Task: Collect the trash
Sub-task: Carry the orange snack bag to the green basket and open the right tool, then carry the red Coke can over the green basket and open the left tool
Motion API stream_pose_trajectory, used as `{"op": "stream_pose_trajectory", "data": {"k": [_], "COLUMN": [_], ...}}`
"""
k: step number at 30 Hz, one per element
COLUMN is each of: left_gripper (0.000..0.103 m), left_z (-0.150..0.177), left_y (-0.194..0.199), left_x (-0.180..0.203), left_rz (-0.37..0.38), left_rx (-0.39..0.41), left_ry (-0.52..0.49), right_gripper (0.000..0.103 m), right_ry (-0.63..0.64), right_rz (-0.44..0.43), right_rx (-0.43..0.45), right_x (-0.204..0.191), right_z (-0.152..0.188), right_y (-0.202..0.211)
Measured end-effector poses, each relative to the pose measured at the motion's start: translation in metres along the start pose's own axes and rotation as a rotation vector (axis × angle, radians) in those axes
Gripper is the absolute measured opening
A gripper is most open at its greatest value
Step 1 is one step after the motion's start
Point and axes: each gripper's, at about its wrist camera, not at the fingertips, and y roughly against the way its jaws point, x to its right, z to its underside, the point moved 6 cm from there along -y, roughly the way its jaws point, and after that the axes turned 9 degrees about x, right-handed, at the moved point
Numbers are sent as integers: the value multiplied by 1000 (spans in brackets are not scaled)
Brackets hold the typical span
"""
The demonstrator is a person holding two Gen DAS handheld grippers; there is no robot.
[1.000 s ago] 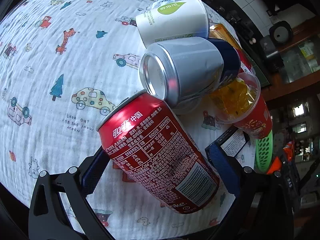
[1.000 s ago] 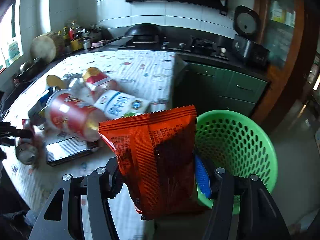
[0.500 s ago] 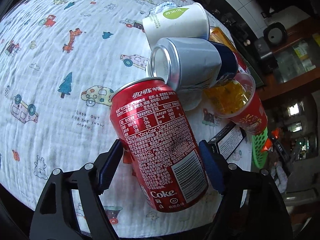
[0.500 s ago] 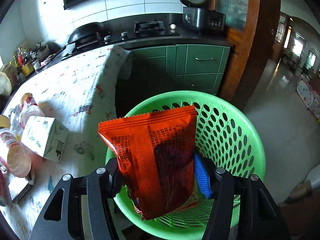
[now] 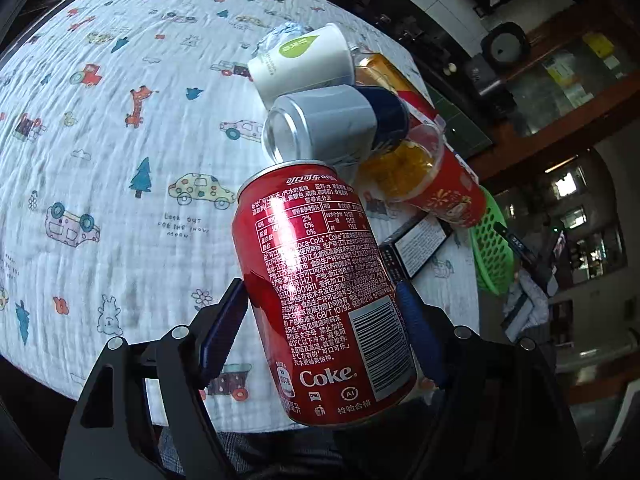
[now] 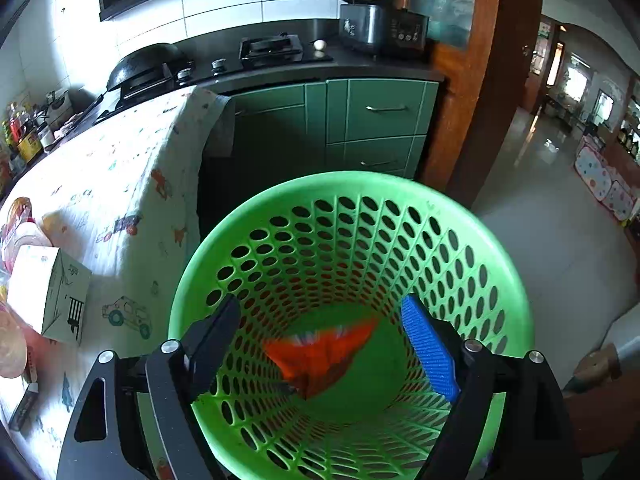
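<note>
Kitchen, worktop [image 5: 100, 208] under cartoon-print cloth. Left tool [image 5: 324, 316] clamped on red Coke can [image 5: 320, 280], pads on can's sides, can clear of cloth, long axis running away from tool, tilted. Right tool [image 6: 320, 344] jaws opening, nothing between them; orange snack bag [image 6: 320, 360] blurred, dropping inside green basket [image 6: 516, 280] directly below. From left tool, basket lies far right, past worktop edge, beyond pile: silver can [image 5: 320, 128], white cup [image 5: 300, 64], red tub [image 5: 444, 188]. Judgement: can goes rightward over pile.
</note>
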Motion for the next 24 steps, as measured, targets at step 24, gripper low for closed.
{"op": "stream_pose_trajectory", "data": {"k": [24], "left_gripper": [74], "left_z": [-39], "left_y": [-128], "left_x": [352], "left_rz": [335], "left_rx": [-156], "left_ry": [-625], "right_gripper": [85], "right_ry": [-89], "right_rz": [-42], "right_rx": [175], "right_x": [53], "right_z": [21], "right_y": [115]}}
